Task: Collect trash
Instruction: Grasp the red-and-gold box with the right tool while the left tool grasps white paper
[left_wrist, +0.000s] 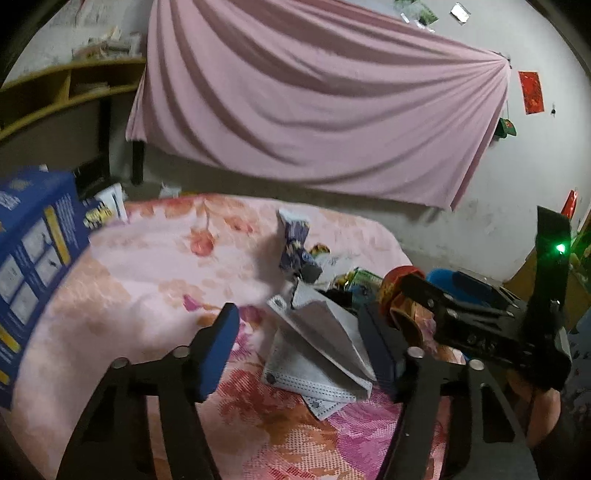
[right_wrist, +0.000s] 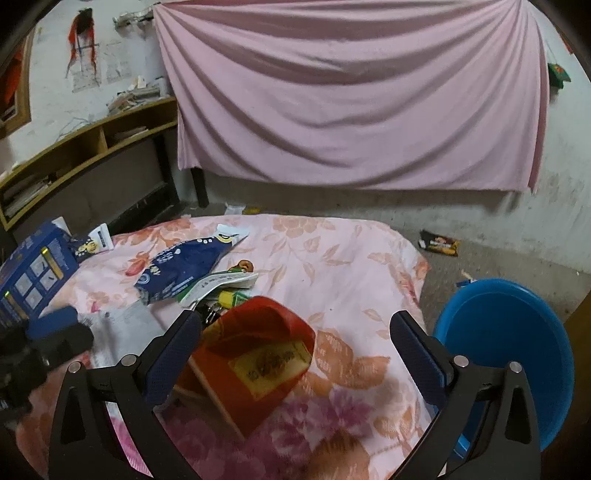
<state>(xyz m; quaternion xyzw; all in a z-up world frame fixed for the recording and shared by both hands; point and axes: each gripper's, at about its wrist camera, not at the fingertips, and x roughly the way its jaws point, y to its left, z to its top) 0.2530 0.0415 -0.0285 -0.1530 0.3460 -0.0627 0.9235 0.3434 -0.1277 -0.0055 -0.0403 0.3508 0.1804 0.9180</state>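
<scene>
Trash lies on a table under a pink floral cloth (right_wrist: 351, 258). A grey face mask (left_wrist: 321, 354) lies between the fingers of my open left gripper (left_wrist: 303, 332). A blue snack wrapper (right_wrist: 184, 266) and a white-green packet (right_wrist: 221, 282) lie mid-table; the wrapper also shows in the left wrist view (left_wrist: 293, 243). A red and yellow box (right_wrist: 258, 354) lies between the fingers of my open right gripper (right_wrist: 295, 332). The right gripper also shows in the left wrist view (left_wrist: 480, 317).
A blue basin (right_wrist: 509, 350) sits on the floor right of the table. A blue carton (left_wrist: 29, 266) stands at the table's left edge. A dark wrapper (right_wrist: 439, 243) lies on the floor. A pink sheet (right_wrist: 351, 92) hangs behind, a wooden shelf (right_wrist: 92, 147) at left.
</scene>
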